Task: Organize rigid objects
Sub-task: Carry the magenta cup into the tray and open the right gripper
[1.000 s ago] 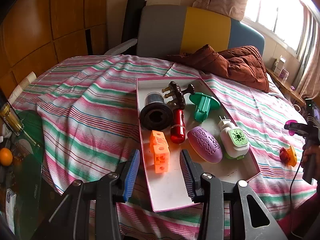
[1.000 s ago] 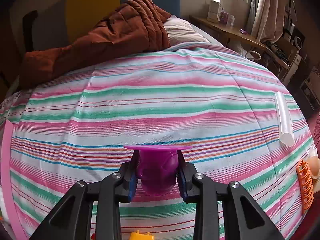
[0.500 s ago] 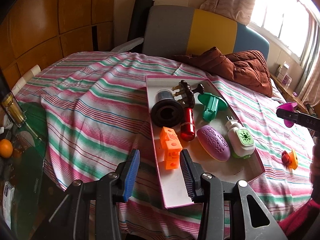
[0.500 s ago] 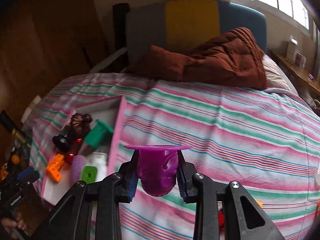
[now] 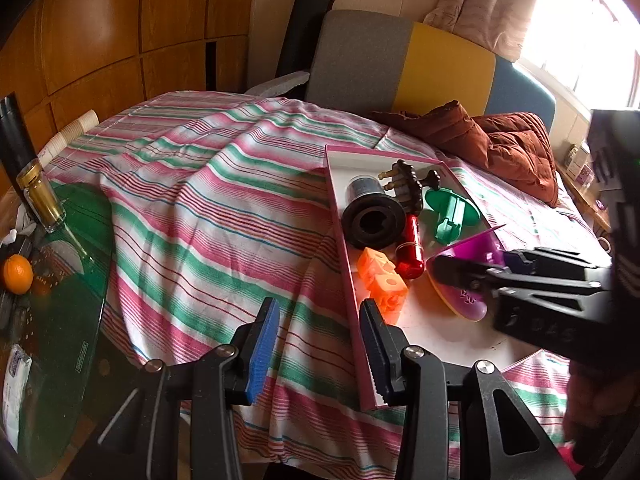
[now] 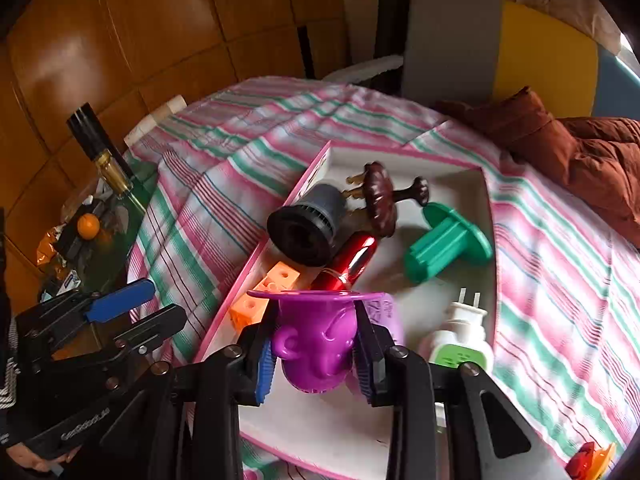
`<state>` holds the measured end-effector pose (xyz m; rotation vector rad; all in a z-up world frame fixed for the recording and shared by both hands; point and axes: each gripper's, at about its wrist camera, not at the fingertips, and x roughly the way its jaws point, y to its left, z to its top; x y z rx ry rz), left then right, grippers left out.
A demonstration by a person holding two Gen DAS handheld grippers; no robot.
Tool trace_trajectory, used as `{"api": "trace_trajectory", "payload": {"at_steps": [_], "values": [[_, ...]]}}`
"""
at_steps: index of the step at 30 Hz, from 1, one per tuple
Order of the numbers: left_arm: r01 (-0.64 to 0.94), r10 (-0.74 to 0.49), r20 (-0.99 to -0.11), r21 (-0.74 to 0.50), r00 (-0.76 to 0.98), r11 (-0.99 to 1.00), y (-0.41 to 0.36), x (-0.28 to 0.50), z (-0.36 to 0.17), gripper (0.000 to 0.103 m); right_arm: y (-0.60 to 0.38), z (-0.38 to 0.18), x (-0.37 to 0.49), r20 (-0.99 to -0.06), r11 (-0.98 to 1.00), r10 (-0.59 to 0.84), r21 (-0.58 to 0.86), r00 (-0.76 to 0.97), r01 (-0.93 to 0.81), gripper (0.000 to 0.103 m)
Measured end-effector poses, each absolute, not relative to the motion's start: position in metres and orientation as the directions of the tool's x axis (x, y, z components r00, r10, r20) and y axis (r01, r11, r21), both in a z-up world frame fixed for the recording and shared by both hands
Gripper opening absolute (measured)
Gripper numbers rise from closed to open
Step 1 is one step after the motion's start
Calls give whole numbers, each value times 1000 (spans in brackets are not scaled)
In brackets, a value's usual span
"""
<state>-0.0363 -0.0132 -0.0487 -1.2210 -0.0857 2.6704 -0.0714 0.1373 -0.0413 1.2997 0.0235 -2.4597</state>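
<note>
My right gripper point(image 6: 314, 354) is clamped on the purple piece point(image 6: 316, 344) by its body, flange up, so it clears the other things as it hangs over the near end of the tray point(image 6: 486, 216). The bare tray floor just near of the orange block point(image 6: 266, 294) and the plug point(image 6: 458, 338) looks the likeliest place for it. My left gripper point(image 5: 316, 344) holds nothing, jaws apart, over the tray's near left corner, probably to steady the rim. A red-and-orange piece point(image 6: 590, 456) lies on the striped cloth point(image 6: 560, 280), right of the tray.

Likely a home bedroom, striped bedspread point(image 5: 224, 200), padded headboard point(image 5: 400, 60), curtained window point(image 5: 500, 4)
</note>
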Motion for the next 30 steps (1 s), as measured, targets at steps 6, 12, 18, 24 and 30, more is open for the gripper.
{"api": "trace_trajectory", "payload": {"at_steps": [6, 12, 18, 24, 30], "values": [[-153, 205, -745, -138, -635, -978, -16, -36, -51, 42, 127, -66, -82, -840, -938, -285, 146, -462, 314, 34], [-146, 198, -746, -136, -636, -980, -17, -36, -52, 42, 130, -70, -81, -841, -943, -273, 137, -467, 304, 35], [-136, 184, -742, -125, -645, -983, -18, -36, -49, 42, 134, -64, -74, -827, -940, -296, 163, -477, 301, 39], [-140, 175, -736, -109, -654, -984, -16, -34, -45, 42, 140, -55, -61, -810, -941, -301, 164, -504, 297, 39], [-150, 174, -727, -99, -664, -984, -14, -31, -41, 42, 160, -40, -45, -785, -949, -287, 157, -549, 272, 39]]}}
